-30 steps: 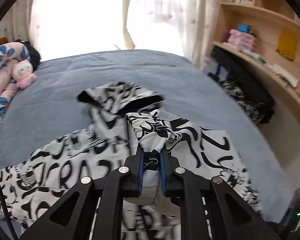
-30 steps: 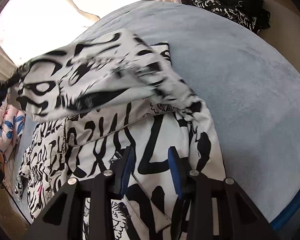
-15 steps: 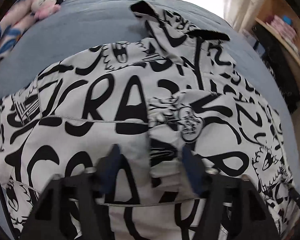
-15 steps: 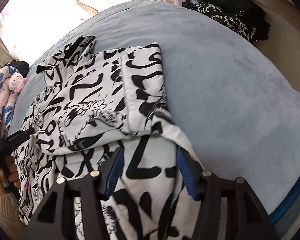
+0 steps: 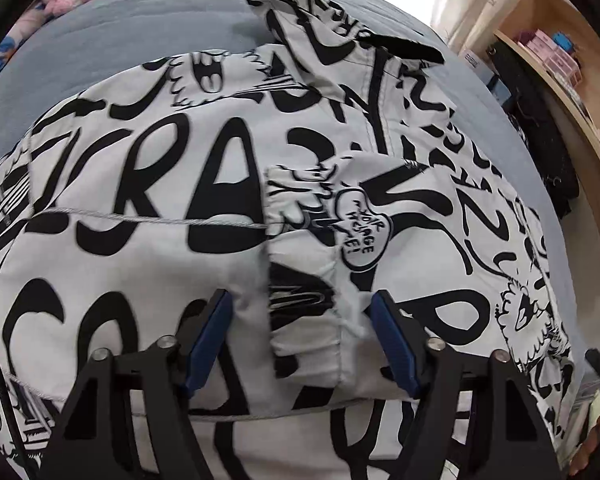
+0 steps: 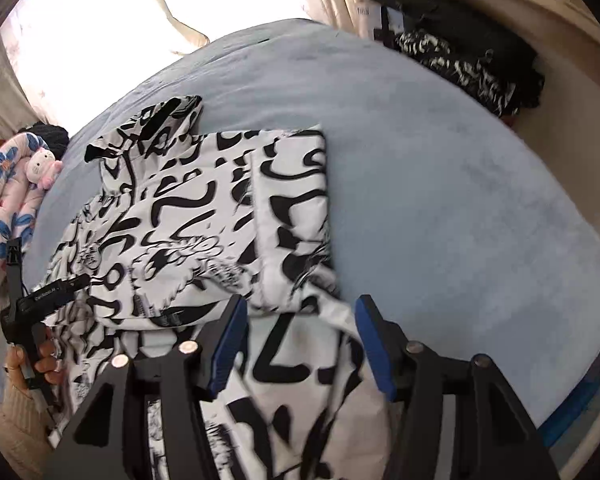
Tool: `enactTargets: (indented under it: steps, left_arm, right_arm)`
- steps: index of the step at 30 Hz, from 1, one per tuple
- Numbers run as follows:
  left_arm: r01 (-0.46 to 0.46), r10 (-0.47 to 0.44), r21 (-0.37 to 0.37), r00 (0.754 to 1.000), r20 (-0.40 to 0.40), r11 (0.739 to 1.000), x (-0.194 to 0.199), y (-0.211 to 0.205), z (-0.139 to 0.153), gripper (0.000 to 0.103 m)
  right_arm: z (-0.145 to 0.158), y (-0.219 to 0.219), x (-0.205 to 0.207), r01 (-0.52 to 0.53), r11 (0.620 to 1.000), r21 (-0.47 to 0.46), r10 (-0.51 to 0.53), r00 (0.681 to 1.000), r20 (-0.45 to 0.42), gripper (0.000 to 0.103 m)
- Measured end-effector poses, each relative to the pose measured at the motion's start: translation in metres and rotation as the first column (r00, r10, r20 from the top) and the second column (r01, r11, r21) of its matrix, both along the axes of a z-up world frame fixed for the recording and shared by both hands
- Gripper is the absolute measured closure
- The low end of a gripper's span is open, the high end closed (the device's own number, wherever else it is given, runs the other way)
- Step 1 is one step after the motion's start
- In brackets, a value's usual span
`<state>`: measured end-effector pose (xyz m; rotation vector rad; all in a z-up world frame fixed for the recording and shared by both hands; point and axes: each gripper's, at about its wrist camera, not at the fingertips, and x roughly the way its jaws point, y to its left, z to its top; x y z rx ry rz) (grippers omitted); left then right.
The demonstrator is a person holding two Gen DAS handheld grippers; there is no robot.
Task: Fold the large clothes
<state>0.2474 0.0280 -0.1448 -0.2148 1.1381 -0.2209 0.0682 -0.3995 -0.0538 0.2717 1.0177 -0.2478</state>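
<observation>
In the left wrist view the left gripper [image 5: 300,340] has its fingers apart after narrowing slightly, straddling the sleeve cuff [image 5: 304,320] without pressing it; flatten that sleeve before the next fold. In the right wrist view the right gripper [image 6: 298,344], fingers just opened wide and holding nothing, hovers over the jacket [image 6: 204,216], which lies lengthwise on the bed [image 6: 440,184], collar pointing away.

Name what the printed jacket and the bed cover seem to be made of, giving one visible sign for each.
Printed jacket: likely smooth woven synthetic, slightly glossy; it puffs and shows stitched seams, so possibly padded.
Bed cover: probably soft fleece or plush, matte; its blue-grey surface looks mottled and fuzzy.
</observation>
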Motion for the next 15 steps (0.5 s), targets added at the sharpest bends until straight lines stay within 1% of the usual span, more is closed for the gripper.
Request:
enactTargets:
  steps: [1,2,3,5,6,7,8,10,11,12,13,14,15]
  left_arm:
    - [0.014,-0.014,-0.005,1.0,-0.002,1.0,0.001,-0.003,-0.001,0.068]
    - [0.028,-0.028,-0.009,0.999,-0.021,1.0,0.004,-0.008,-0.003,0.071]
    - [0.021,-0.021,0.005,1.0,-0.02,1.0,0.005,-0.01,-0.003,0.072]
    - [0.022,-0.022,0.037,1.0,-0.002,0.999,0.008,-0.018,0.003,0.078]
    - [0.022,-0.024,0.055,1.0,0.02,0.998,0.009,-0.022,0.01,0.079]
    - [0.024,-0.027,0.066,0.999,0.045,0.998,0.01,-0.025,0.017,0.08]
    - [0.026,-0.032,0.072,0.996,0.079,0.997,0.009,-0.028,0.026,0.08]
    - [0.034,-0.045,0.075,0.989,0.141,0.997,0.007,-0.033,0.042,0.08]
    - [0.042,-0.055,0.086,0.986,0.157,0.995,0.007,-0.036,0.044,0.079]
    - [0.053,-0.068,0.101,0.987,0.147,0.993,0.01,-0.039,0.041,0.078]
    - [0.071,-0.085,0.122,0.99,0.112,0.99,0.013,-0.045,0.031,0.077]
    - [0.08,-0.093,0.148,0.992,0.084,0.986,0.015,-0.048,0.021,0.075]
    - [0.089,-0.1,0.185,0.994,0.051,0.979,0.018,-0.051,0.008,0.074]
  right_arm:
    - [-0.008,-0.001,0.006,-0.011,1.0,-0.024,0.01,1.0,-0.021,0.038]
    - [-0.018,-0.002,0.012,-0.023,0.999,-0.022,0.021,0.999,-0.05,0.038]
    - [-0.026,-0.004,0.015,-0.027,1.0,-0.011,0.026,0.997,-0.072,0.038]
    - [-0.048,-0.004,0.028,-0.041,0.999,0.033,0.044,0.993,-0.108,0.038]
    - [-0.054,-0.002,0.031,-0.047,0.998,0.051,0.053,0.992,-0.111,0.048]
    - [-0.057,-0.001,0.031,-0.032,0.999,0.045,0.037,0.992,-0.118,0.071]
    - [-0.055,0.0,0.028,-0.016,1.0,0.017,0.018,0.995,-0.102,0.076]
    - [-0.049,0.0,0.019,0.0,1.0,0.003,0.001,0.999,-0.047,0.081]
    - [-0.051,-0.002,0.016,0.013,1.0,-0.003,-0.013,0.999,-0.045,0.081]
    - [-0.057,-0.006,0.014,0.037,0.999,-0.006,-0.037,0.998,-0.056,0.081]
    - [-0.063,-0.01,0.013,0.056,0.998,0.006,-0.056,0.996,-0.074,0.081]
    - [-0.074,-0.017,0.012,0.087,0.995,0.045,-0.081,0.99,-0.113,0.08]
    - [-0.077,-0.019,0.011,0.1,0.993,0.066,-0.09,0.987,-0.135,0.078]
